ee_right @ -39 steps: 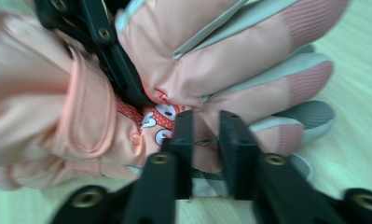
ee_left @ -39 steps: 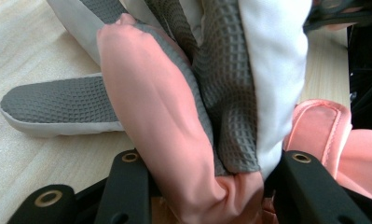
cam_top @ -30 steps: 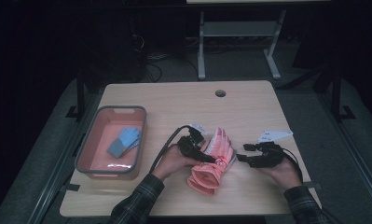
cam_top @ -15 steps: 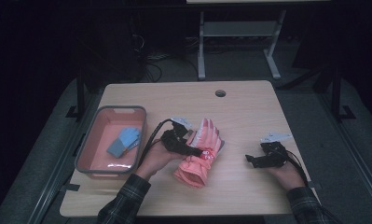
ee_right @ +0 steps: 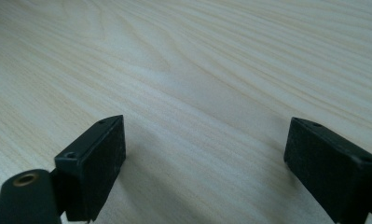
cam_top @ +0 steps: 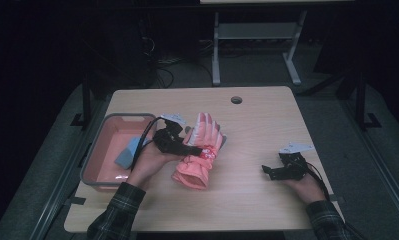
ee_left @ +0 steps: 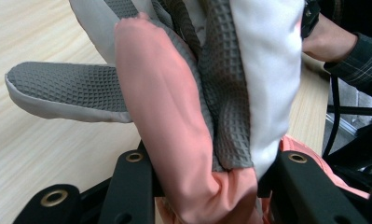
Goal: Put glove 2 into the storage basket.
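A salmon-pink winter glove (cam_top: pixel 193 172) with grey grip palm and white trim hangs above the table's middle, fingers pointing away. My left gripper (cam_top: pixel 194 148) is shut on it across the palm. In the left gripper view the jaws squeeze the glove (ee_left: pixel 174 107) of that left gripper (ee_left: pixel 207 175), and its grey thumb sticks out left. My right gripper (cam_top: pixel 268 171) rests low at the table's right. Its jaws have just been opening and stand wide in the right gripper view (ee_right: pixel 204 149), with bare wood between them.
A grey-rimmed pink bin (cam_top: pixel 94 165) sits at the table's left with a blue object (cam_top: pixel 128 152) inside. The wooden table (cam_top: pixel 267 125) has a cable hole (cam_top: pixel 236 100) near its far edge. A metal stand and cables lie on the floor beyond.
My left gripper has carried the glove left and upward, away from the right gripper. The right gripper has opened wide and sunk slightly toward the tabletop.
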### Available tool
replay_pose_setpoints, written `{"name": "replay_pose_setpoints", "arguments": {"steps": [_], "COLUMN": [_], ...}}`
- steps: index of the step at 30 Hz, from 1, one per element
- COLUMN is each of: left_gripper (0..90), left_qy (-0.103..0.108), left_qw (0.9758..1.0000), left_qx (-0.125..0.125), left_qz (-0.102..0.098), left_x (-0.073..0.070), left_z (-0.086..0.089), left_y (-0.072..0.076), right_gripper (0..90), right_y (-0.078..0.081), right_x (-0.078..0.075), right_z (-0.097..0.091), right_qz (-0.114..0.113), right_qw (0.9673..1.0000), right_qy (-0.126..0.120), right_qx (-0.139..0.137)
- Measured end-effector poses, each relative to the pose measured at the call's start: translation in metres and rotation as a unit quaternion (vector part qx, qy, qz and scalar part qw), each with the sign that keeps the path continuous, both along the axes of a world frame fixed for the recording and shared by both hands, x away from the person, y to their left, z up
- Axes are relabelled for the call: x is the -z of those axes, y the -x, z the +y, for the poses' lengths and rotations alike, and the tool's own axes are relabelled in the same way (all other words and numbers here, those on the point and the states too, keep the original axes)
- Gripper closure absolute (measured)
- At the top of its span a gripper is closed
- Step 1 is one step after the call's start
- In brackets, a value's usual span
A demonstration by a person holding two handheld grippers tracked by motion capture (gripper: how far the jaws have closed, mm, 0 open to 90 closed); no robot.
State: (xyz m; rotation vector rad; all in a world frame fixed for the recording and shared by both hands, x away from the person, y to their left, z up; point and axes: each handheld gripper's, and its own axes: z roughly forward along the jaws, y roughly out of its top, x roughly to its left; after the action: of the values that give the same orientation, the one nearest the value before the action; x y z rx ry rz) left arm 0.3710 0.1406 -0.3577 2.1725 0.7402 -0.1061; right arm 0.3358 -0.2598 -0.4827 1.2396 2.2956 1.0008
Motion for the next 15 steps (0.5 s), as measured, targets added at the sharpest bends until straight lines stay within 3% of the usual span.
{"name": "replay_pose_setpoints", "arguments": {"steps": [9,15], "left_gripper": [61.2,61.2], "left_qy": [0.002,0.004], "left_qw": [0.9996,0.9986], "left_qx": [-0.026,-0.051], "left_qz": [-0.004,-0.012], "left_x": [-0.024,-0.042], "left_z": [0.031,0.061], "left_y": [-0.004,-0.005], "right_gripper": [11.9,11.6], "right_y": [0.0,0.0], "right_x": [0.0,0.0], "right_z": [0.0,0.0], "right_qz": [0.0,0.001], "right_qw": [1.0,1.0], "right_qy": [0.0,-0.001], "right_qx": [0.0,0.002]}}
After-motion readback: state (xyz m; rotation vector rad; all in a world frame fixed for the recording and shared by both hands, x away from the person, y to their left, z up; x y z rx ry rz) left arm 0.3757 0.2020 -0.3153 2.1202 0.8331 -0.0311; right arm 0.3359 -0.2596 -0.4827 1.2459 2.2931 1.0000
